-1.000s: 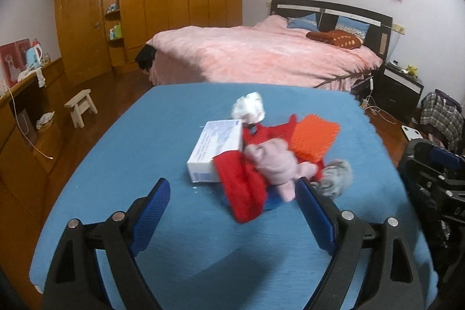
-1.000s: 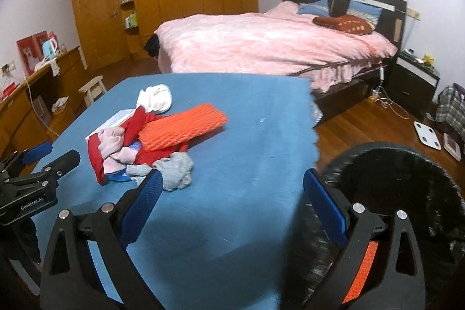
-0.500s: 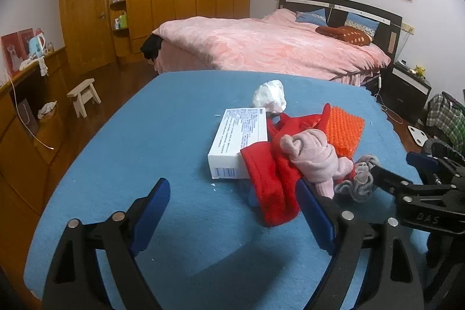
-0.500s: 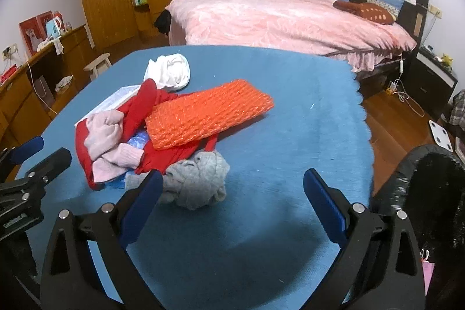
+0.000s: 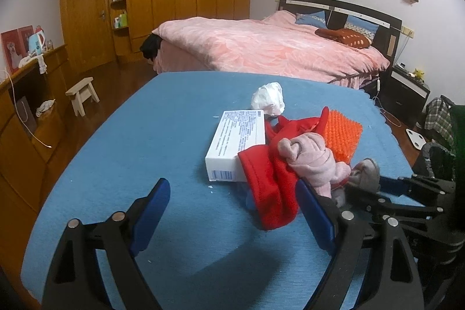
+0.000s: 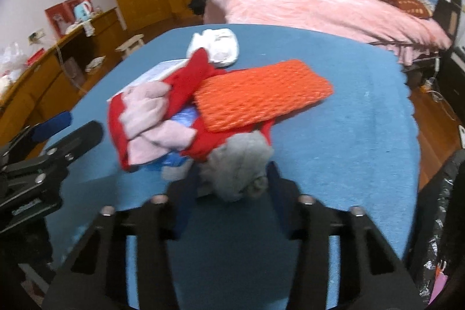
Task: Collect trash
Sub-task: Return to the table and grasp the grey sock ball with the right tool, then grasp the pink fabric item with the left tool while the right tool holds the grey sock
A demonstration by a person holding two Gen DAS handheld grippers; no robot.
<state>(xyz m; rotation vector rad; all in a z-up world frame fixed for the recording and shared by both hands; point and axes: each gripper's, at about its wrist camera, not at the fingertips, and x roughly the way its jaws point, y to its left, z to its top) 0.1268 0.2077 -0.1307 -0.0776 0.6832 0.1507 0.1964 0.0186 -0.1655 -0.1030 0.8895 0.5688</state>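
Note:
A pile of trash lies on the blue table (image 5: 159, 121): a white box (image 5: 237, 141), a crumpled white tissue (image 5: 268, 99), a red cloth (image 5: 270, 188), a pink cloth (image 5: 311, 159), an orange foam net (image 6: 261, 98) and a grey wad (image 6: 238, 164). My right gripper (image 6: 232, 179) is closing on the grey wad at the pile's near edge, and its pads touch the wad's sides. My left gripper (image 5: 232, 211) hangs open in front of the box, its right finger beside the red cloth, nothing between its fingers.
A black bin bag (image 6: 438, 208) stands off the table's right edge. Beyond the table is a pink bed (image 5: 276, 48). A small wooden stool (image 5: 82, 93) and a long wooden cabinet (image 5: 26, 106) are to the left.
My right gripper has come from beside the bin bag to the pile, dropped lower, and narrowed its jaws around the grey wad. The left gripper has barely moved and stays wide.

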